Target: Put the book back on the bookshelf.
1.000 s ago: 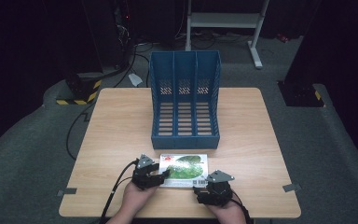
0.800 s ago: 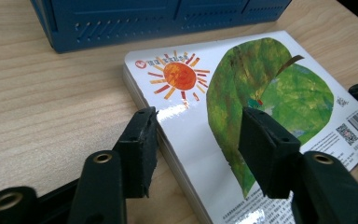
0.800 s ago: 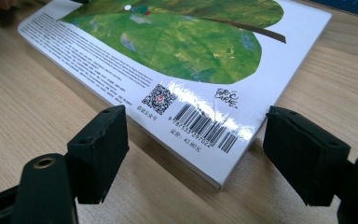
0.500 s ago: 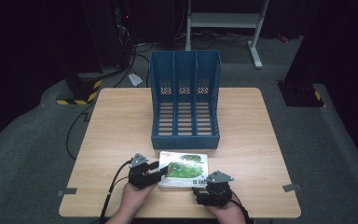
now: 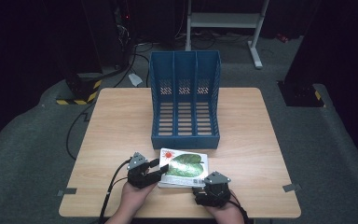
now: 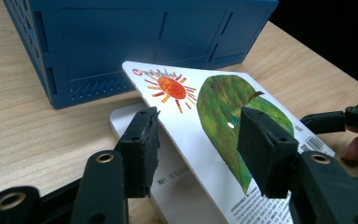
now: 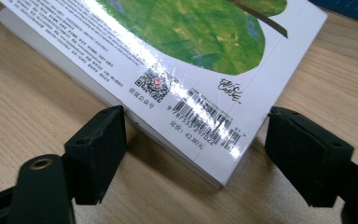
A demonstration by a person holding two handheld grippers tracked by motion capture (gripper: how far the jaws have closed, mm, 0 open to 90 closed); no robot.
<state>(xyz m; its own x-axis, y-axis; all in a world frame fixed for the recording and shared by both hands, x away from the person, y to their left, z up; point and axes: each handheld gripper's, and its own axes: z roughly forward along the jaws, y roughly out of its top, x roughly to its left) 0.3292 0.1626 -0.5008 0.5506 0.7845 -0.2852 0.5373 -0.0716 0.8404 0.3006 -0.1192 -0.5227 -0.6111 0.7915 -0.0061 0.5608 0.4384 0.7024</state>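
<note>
A picture book (image 5: 186,164) with a green leaf and a red sun on its white cover lies near the table's front edge, just in front of the blue three-slot file rack (image 5: 185,135). My left gripper (image 5: 162,171) is open at the book's left edge. In the left gripper view the cover (image 6: 214,98) is tilted up off the white pages, between the spread jaws of this gripper (image 6: 200,149). My right gripper (image 7: 196,154) is open, with one jaw on each side of the book's barcode corner (image 7: 205,126). In the high view the right gripper (image 5: 205,186) sits at the book's front right corner.
The wooden table (image 5: 121,121) has bare room left and right of the rack. The rack's blue wall (image 6: 121,42) stands close behind the book. Cables trail off the table's left front. Dark floor, a metal stand and equipment lie beyond the far edge.
My left gripper has shifted slightly at the book's left edge. The right gripper and the book have stayed where they were.
</note>
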